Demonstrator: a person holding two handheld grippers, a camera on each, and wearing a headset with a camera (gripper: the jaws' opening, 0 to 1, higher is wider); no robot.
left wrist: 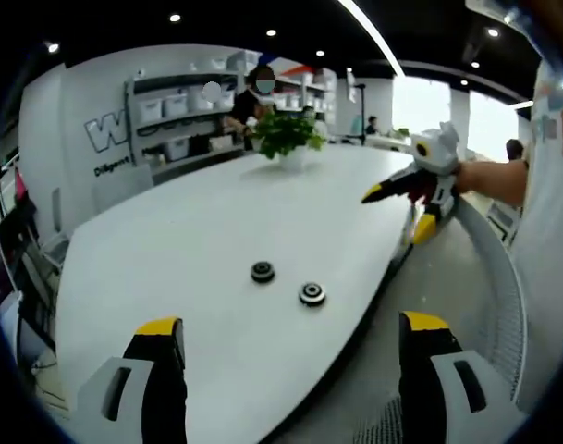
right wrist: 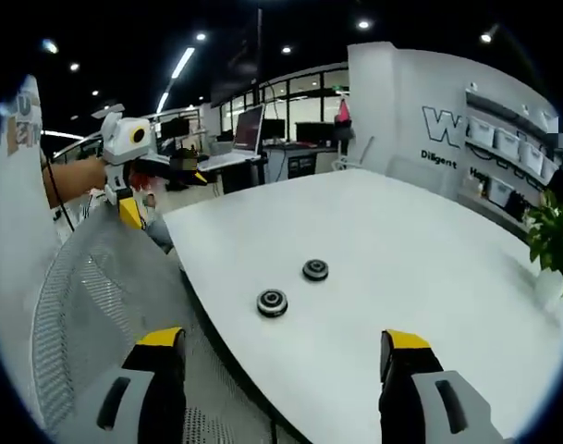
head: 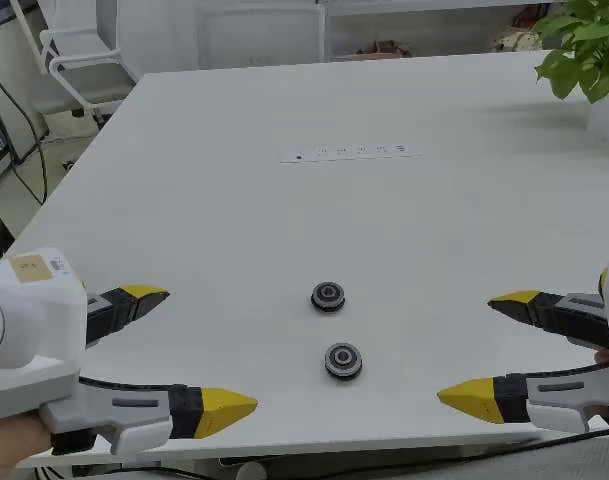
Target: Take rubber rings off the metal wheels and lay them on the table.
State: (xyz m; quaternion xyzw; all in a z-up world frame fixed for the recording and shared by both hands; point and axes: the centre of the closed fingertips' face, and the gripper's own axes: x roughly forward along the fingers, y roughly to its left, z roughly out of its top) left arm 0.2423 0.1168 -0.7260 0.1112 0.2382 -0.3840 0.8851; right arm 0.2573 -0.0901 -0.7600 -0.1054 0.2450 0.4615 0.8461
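head view: the white table [head: 234, 200] takes up most of the frame. two metal wheels lie flat on it at lower centre, well apart from both tools. the farther wheel [head: 328, 297] sits just above the nearer wheel [head: 343, 361], and each has a dark rubber ring round its rim. the left gripper [head: 189, 350] comes in from the lower left corner with its yellow-tipped jaws spread wide and nothing between them. the right gripper [head: 486, 346] comes in from the lower right, also spread wide and holding nothing. a grey strip [head: 349, 152] lies on the table at upper centre, a plant [head: 584, 50] is in the upper right corner and a chair [head: 79, 60] in the upper left.

left gripper view: the left gripper [left wrist: 292, 326] rises from the bottom edge, jaws far apart and empty. the farther wheel [left wrist: 263, 272] and nearer wheel [left wrist: 312, 294] lie at centre frame on the table [left wrist: 170, 250], above and between the jaw tips, touching neither. the right gripper [left wrist: 397, 213] hangs at right of centre, over the table's edge, gaping open. the plant [left wrist: 286, 139] stands at upper centre.

right gripper view: the right gripper [right wrist: 283, 339] rises from the bottom edge, jaws wide and bare. the nearer wheel [right wrist: 272, 302] and farther wheel [right wrist: 315, 270] lie at centre frame on the table [right wrist: 401, 231]. the left gripper [right wrist: 161, 194] is at upper left, beyond the table's edge. the plant [right wrist: 554, 240] is at the right edge.
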